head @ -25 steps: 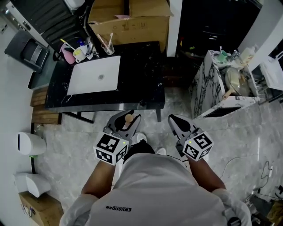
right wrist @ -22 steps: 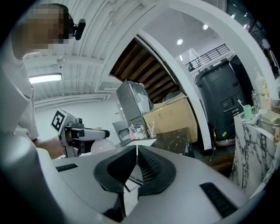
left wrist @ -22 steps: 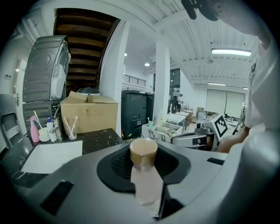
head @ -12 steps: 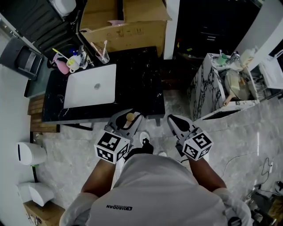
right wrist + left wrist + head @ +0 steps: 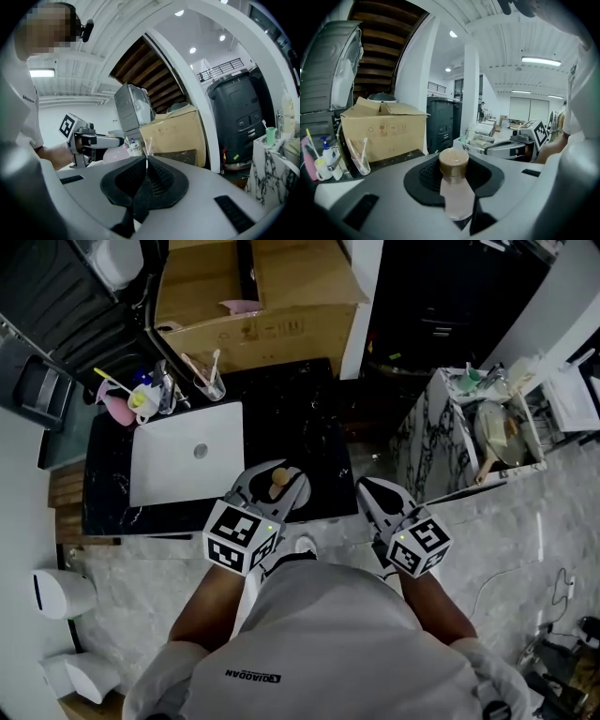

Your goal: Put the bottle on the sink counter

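A small bottle (image 5: 278,480) with a tan cap and a pale body stands upright between the jaws of my left gripper (image 5: 275,484), which is shut on it. In the left gripper view the bottle (image 5: 454,187) fills the gap between the dark pads. The left gripper hangs over the front edge of the black sink counter (image 5: 309,427), just right of the white basin (image 5: 187,463). My right gripper (image 5: 375,495) is shut with nothing in it, beside the counter's right front corner; its pads (image 5: 157,176) meet.
Cups with toothbrushes (image 5: 139,401) and a clear glass (image 5: 211,385) stand at the counter's back left. Behind it is a cardboard box (image 5: 253,296). A marble-patterned cabinet (image 5: 441,442) with dishes is at the right. White appliances (image 5: 61,592) stand on the floor at the left.
Both grippers have moved forward toward the black counter. The left one, still holding the bottle, has gone from above the floor to above the counter's front edge.
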Demonstrator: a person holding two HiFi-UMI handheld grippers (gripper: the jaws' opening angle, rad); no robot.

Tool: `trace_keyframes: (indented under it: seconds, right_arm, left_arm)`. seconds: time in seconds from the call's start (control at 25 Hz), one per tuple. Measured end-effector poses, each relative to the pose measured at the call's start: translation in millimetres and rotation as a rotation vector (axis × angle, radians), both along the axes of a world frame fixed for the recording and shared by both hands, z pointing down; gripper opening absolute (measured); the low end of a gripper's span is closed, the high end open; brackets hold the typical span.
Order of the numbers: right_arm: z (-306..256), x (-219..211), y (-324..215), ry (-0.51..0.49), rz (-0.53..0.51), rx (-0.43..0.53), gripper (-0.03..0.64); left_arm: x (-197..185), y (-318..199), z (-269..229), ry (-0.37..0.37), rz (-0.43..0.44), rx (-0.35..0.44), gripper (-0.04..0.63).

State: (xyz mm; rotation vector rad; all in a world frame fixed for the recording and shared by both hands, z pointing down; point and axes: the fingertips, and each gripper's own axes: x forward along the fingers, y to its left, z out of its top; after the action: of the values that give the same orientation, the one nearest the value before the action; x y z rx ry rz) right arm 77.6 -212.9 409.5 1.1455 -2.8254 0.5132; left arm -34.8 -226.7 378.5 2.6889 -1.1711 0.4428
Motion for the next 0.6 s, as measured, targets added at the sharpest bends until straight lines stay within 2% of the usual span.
trace_keyframes:
  seconds: [0.36,0.6]
  right_arm:
    - [5.8,-24.0,-49.5,0.012,0.077,0.007,0.042]
    - [8.7,-31.1,-73.4,0.059,0.068,0.004,0.042]
  left_arm:
    - [-10.4,-62.6,2.4,-0.021,0.102,0.025,0.121]
    - [-9.4,-103.6,4.2,-0.018,0.109,0.027,0.121]
